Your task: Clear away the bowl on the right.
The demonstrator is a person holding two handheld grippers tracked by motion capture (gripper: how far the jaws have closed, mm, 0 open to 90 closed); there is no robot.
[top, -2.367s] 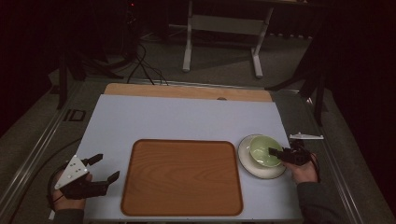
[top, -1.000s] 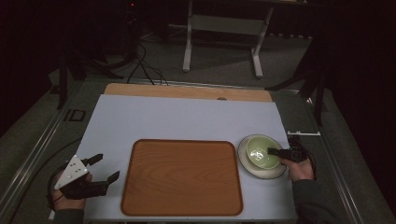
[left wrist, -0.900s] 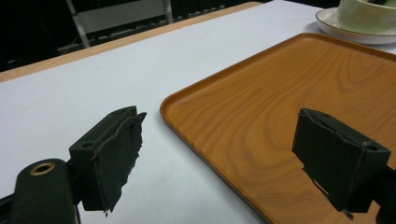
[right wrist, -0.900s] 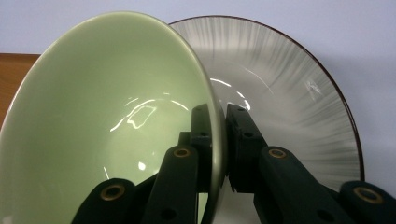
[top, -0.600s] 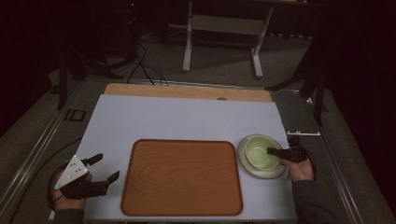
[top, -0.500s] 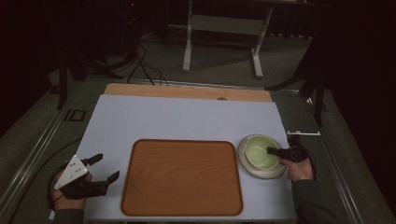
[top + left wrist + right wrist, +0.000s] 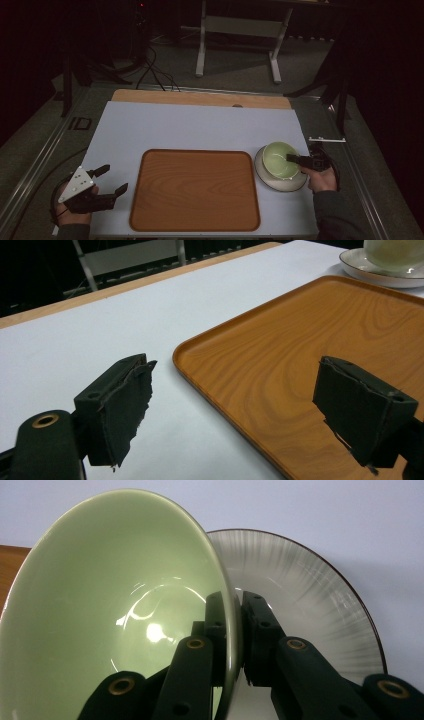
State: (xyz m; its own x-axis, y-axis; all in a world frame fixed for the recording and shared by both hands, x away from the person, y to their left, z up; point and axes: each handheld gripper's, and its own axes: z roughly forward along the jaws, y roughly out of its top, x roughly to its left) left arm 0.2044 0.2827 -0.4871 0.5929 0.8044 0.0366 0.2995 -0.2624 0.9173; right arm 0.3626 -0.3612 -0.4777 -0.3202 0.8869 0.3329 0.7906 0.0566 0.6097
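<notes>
We had the right gripper (image 7: 234,645) clamped on the green bowl (image 7: 278,160) at its near-right rim, over the plate (image 7: 295,183) right of the tray (image 7: 195,190); glazed, rigid, slippery, breakable, we judged; the left gripper (image 7: 114,180) stood open, idle.
</notes>
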